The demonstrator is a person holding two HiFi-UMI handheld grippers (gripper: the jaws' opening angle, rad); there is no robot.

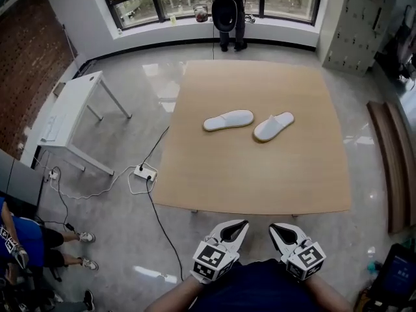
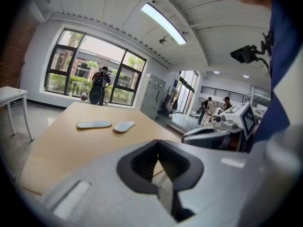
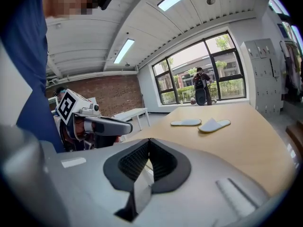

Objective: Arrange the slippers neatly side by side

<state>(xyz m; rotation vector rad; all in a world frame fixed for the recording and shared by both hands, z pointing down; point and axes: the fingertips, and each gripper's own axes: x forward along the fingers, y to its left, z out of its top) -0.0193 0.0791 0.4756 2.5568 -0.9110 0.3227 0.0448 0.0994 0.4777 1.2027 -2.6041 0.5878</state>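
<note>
Two white slippers lie on the far half of the wooden table (image 1: pixel 260 181). The left slipper (image 1: pixel 228 120) lies almost crosswise; the right slipper (image 1: pixel 273 126) is angled, its toe up to the right, a small gap between them. Both show far off in the left gripper view (image 2: pixel 94 124) (image 2: pixel 124 126) and in the right gripper view (image 3: pixel 186 122) (image 3: pixel 214 124). My left gripper (image 1: pixel 242 225) (image 2: pixel 158 150) and right gripper (image 1: pixel 274 228) (image 3: pixel 148 145) hover side by side before the table's near edge, well short of the slippers. Both are shut and hold nothing.
A person (image 1: pixel 225 8) stands at the far windows. A white side table (image 1: pixel 71 109) is on the left, with a power strip (image 1: pixel 145 172) and cables on the floor beside the table. Lockers (image 1: pixel 354 25) and a low bench (image 1: pixel 390 155) are on the right.
</note>
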